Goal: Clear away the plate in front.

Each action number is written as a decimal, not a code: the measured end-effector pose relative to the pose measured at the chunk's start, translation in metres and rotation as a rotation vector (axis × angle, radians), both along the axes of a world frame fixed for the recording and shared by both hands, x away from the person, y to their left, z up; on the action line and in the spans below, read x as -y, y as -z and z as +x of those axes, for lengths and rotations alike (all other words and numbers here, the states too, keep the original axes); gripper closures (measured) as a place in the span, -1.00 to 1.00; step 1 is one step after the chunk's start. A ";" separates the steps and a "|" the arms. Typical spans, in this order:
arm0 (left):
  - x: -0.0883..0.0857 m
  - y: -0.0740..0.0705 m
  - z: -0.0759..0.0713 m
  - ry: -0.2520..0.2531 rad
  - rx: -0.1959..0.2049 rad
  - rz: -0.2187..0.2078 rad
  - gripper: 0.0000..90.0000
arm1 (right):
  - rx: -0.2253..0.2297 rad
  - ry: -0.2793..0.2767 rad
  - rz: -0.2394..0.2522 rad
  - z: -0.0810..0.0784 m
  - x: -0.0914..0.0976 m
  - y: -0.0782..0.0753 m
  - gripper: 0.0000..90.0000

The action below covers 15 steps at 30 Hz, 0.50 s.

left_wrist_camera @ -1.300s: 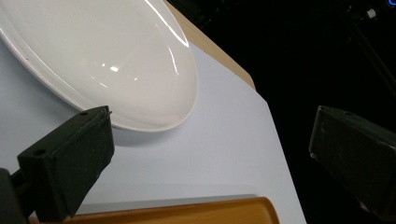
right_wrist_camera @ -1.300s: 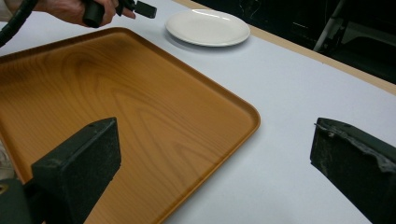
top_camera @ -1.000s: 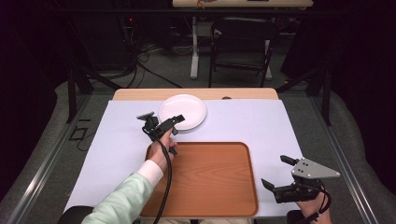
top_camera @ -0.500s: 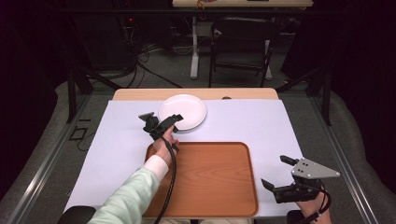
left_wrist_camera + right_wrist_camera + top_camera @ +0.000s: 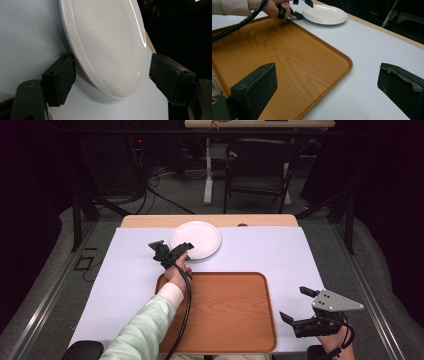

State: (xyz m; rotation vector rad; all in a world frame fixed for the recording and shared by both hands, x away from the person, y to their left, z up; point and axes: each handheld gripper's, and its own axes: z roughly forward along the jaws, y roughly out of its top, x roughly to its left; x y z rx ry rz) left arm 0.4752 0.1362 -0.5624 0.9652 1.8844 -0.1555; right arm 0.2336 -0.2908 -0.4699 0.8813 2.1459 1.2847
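Reaching at near rim of white plate (image 5: pixel 195 239), left gripper (image 5: pixel 110 75) has jaws closing in, rim between them, pads not yet pressing. Plate round, glossy, empty, lying flat at far middle of pale sheet (image 5: pixel 280 255), beyond wooden tray (image 5: pixel 225 312). Right gripper (image 5: pixel 299 307) spread wide, holding nothing. Room dark, chair (image 5: pixel 260 167) behind table.

Pale green sleeve (image 5: pixel 145 325), white cuff, black ribbed cable (image 5: pixel 186 292).
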 end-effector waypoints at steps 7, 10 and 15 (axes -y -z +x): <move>0.000 0.002 0.002 -0.030 -0.019 -0.001 -0.22 | 0.000 0.000 0.001 0.000 0.000 0.000 -0.95; 0.000 0.003 0.001 -0.041 -0.025 0.006 -0.15 | 0.000 0.000 0.002 0.000 0.000 0.000 -0.95; -0.002 0.005 0.000 -0.048 -0.030 0.013 0.09 | -0.001 0.001 0.000 0.000 0.000 0.000 -0.94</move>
